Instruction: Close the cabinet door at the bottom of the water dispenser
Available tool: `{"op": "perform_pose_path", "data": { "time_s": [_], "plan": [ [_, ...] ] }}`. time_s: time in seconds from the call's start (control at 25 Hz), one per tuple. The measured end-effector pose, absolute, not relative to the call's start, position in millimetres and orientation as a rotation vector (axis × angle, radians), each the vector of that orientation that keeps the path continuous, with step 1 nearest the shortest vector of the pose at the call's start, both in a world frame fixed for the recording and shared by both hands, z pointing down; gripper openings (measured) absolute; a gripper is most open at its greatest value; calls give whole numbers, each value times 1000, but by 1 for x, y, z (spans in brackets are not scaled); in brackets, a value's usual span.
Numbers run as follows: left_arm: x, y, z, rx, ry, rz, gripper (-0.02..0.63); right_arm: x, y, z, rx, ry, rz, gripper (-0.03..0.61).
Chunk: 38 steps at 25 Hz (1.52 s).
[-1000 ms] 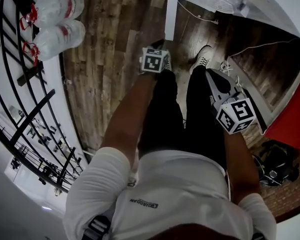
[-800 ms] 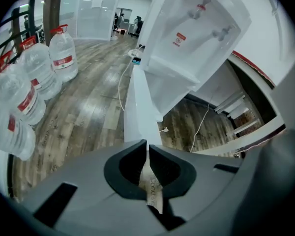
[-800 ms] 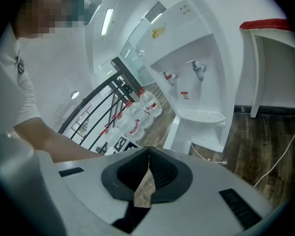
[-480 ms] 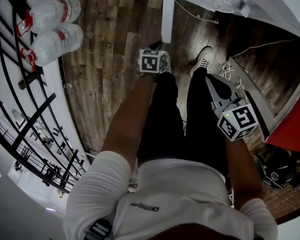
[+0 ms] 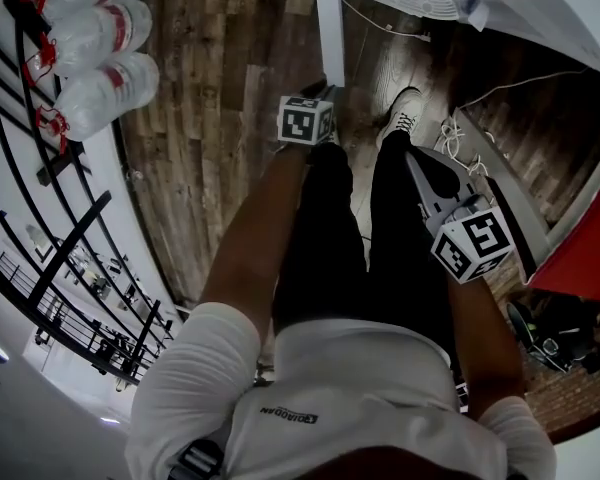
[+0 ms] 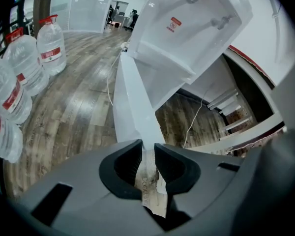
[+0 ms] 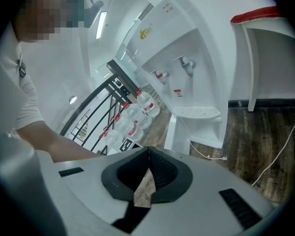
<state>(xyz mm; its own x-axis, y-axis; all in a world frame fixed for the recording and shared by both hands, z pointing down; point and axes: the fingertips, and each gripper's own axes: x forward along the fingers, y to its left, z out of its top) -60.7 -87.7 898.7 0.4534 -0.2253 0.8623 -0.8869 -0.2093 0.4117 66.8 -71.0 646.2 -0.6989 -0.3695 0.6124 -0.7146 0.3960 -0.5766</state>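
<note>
Where the head view reaches its upper left corner, several large water bottles (image 5: 95, 43) lie close together beside a black railing (image 5: 55, 228); they are clear, with red caps and red labels, and they look full of water. The cabinet door (image 6: 130, 97) stands open under the water dispenser (image 6: 187, 26), in the middle of the left gripper view, and its thin white edge runs down the frame. The left gripper (image 6: 148, 144) has its jaws a little apart, and the door edge ends exactly at the narrow gap between their tips; if it touches them I cannot tell. Only the wooden floor (image 6: 78, 107) shows through the gap. What is inside the open cabinet I cannot see. The right gripper (image 7: 148, 149) is at the lower right of the head view, well apart from the door, with its jaws together and nothing between them.
</note>
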Motion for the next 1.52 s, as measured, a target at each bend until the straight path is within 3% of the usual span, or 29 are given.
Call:
{"op": "perform_pose_path", "data": {
  "time_s": [0.92, 1.12, 1.52],
  "plan": [
    [83, -137, 897, 1904, -814, 890, 70, 142, -85, 607, 1191, -2277, 1280, 21],
    [102, -161, 899, 1950, -860, 919, 29, 156, -82, 598, 1212, -2281, 1306, 21],
    [135, -200, 904, 1977, -899, 871, 26, 178, -86, 602, 1243, -2275, 1348, 21]
  ]
}}
